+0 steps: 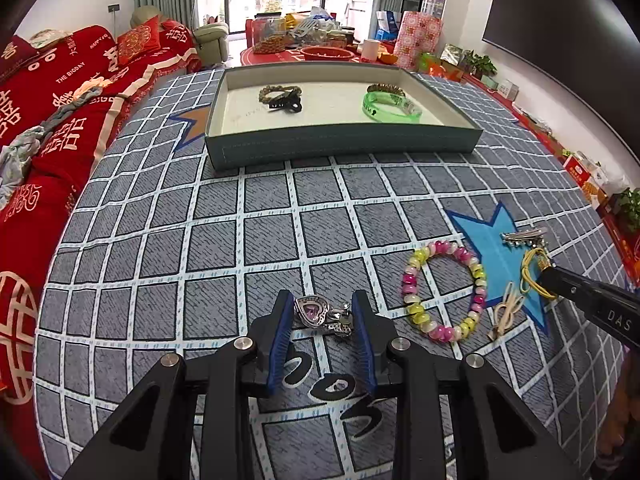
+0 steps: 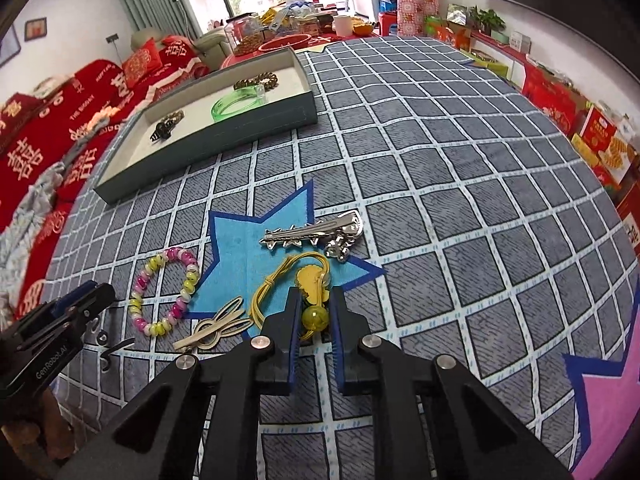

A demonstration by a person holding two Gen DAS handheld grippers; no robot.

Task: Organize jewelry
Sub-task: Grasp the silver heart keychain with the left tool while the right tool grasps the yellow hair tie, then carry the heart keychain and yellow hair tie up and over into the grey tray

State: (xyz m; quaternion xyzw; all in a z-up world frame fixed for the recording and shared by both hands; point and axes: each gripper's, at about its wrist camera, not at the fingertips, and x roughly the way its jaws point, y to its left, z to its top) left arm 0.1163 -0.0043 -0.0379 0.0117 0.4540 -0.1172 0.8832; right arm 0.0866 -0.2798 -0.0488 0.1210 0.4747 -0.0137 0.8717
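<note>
My left gripper [image 1: 322, 301] is shut on a silver heart pendant with a purple stone [image 1: 320, 314], low over the checked cloth. My right gripper [image 2: 316, 294] is shut on a yellow elastic hair tie with a bead and fan charm [image 2: 312, 292]; it also shows in the left wrist view [image 1: 532, 272]. A pink and yellow bead bracelet [image 1: 444, 290] [image 2: 166, 290], a beige clip [image 1: 506, 312] [image 2: 218, 328] and a silver hair clip [image 1: 524, 236] [image 2: 312, 232] lie between the grippers. The teal tray [image 1: 344, 146] [image 2: 208, 152] holds a green bangle [image 1: 390, 106], a black claw clip [image 1: 285, 103] and scrunchies.
The checked cloth has a blue star patch [image 2: 244, 248] and a pink star [image 2: 608, 408]. A red sofa [image 1: 60, 112] runs along the left. A cluttered table with jars and a cup [image 1: 316, 38] stands behind the tray. Red boxes [image 2: 600, 136] line the right wall.
</note>
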